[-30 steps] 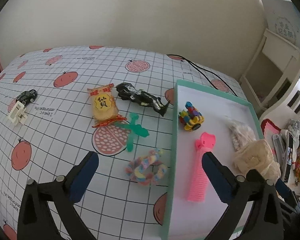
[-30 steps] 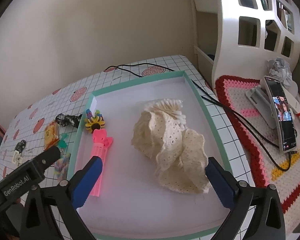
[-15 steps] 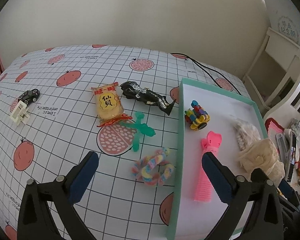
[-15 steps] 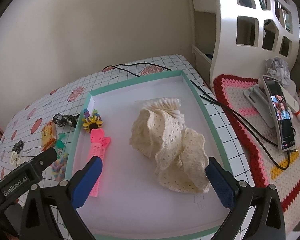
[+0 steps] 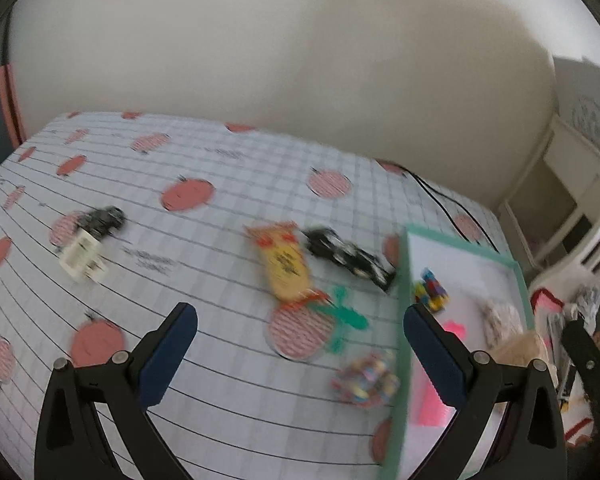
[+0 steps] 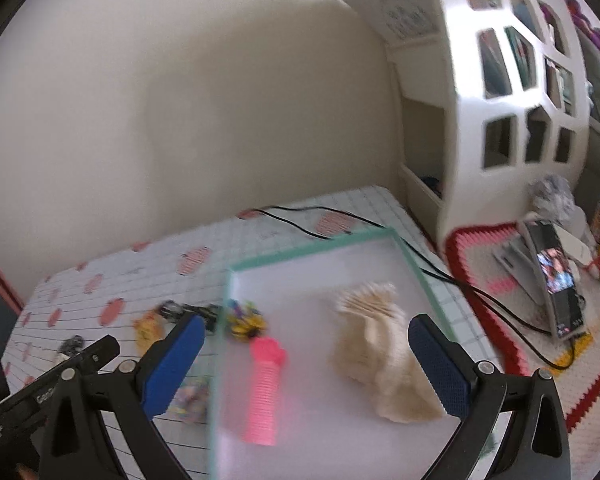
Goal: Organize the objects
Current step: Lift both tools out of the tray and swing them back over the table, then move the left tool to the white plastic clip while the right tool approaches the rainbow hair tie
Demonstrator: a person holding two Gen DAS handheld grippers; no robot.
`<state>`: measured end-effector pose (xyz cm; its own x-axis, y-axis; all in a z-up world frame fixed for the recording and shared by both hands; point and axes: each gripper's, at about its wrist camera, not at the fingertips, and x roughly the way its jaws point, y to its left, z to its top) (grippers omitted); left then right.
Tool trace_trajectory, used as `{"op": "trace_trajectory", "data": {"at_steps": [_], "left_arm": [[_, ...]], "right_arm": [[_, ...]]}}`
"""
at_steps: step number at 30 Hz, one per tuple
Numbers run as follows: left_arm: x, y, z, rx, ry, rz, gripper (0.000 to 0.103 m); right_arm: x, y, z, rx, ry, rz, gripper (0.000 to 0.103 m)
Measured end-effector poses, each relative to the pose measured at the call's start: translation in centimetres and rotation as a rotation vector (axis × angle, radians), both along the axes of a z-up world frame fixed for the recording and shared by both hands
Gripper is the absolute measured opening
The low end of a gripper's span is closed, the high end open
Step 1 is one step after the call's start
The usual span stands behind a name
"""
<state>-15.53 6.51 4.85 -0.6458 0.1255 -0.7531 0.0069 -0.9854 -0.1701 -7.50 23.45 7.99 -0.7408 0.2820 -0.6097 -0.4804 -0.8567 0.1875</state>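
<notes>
Both grippers are wide open and holding nothing. The left gripper has its blue-padded fingers spread far apart, angled down toward the tabletop. Same deal with the right gripper: its pads are spread just as wide. In the right wrist view the left gripper's black body pokes in at the lower left.

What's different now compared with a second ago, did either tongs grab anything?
No grab. Both tongs, left and right, are open and empty. They have pulled back and up, blurring both views, and the left view has swung left. The pink ribbed comb and cream crocheted cloth stay in the teal-rimmed white tray.
</notes>
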Motion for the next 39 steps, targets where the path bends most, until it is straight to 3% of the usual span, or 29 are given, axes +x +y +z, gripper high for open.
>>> {"op": "trace_trajectory", "data": {"at_steps": [4, 8, 13, 19, 24, 36, 39], "left_arm": [[-0.6, -3.8, 0.9, -0.034, 0.025, 0.042, 0.103], [-1.1, -8.4, 0.9, -0.006, 0.021, 0.103, 0.103], [-1.8, -13.6, -0.3, 0.022, -0.016, 0.156, 0.103], [-2.8, -17.5, -2.3, 0.049, -0.048, 0.189, 0.103], [-4.1, -19.4, -4.0, 0.030, -0.095, 0.211, 0.103], [-5.6, -20.3, -5.4, 0.034, -0.101, 0.229, 0.103], [-5.9, -20.1, -5.7, 0.023, -0.098, 0.219, 0.102]], "right_arm": [[-1.6, -2.9, 0.6, -0.021, 0.011, 0.095, 0.103], [-3.3, -5.9, 0.2, -0.040, -0.008, 0.198, 0.103], [-5.2, -8.8, -1.9, -0.097, -0.072, 0.295, 0.103], [-6.4, -10.8, -3.9, -0.079, -0.150, 0.342, 0.103], [-7.1, -10.7, -5.1, -0.095, -0.199, 0.356, 0.103], [-7.9, -9.8, -7.0, -0.133, -0.273, 0.395, 0.103], [-8.0, -9.6, -7.3, -0.148, -0.282, 0.400, 0.099]]}}
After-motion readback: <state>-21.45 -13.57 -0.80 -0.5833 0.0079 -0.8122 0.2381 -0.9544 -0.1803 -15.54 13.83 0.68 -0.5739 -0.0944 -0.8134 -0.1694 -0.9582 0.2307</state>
